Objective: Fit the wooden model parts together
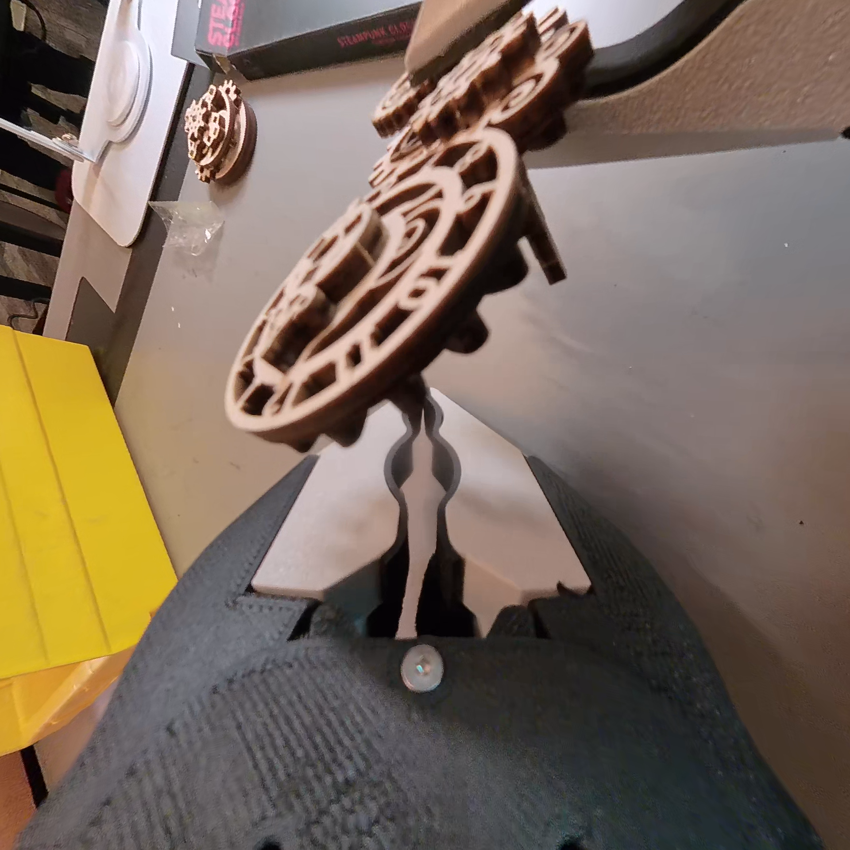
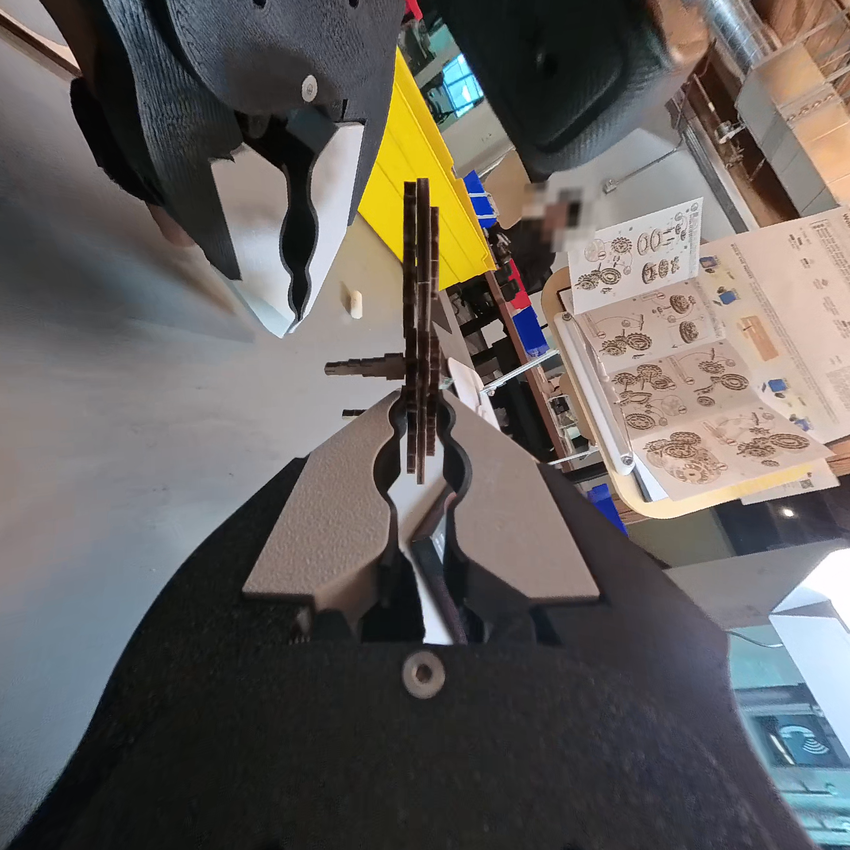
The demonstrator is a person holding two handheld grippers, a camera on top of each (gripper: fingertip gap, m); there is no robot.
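Gear assembly (image 2: 421, 331) edge-on, long axis vertical

In the left wrist view the wooden gear assembly (image 1: 377, 285) hangs above the table (image 1: 644, 414), just ahead of the left gripper (image 1: 421, 409), with the right gripper (image 1: 441, 50) at its far end. Behind it on the table lie a smaller gear part (image 1: 221, 131) and a box (image 1: 299, 41); a bin (image 1: 60, 483) sits left. In the right wrist view an instruction sheet (image 2: 690, 358) lies right
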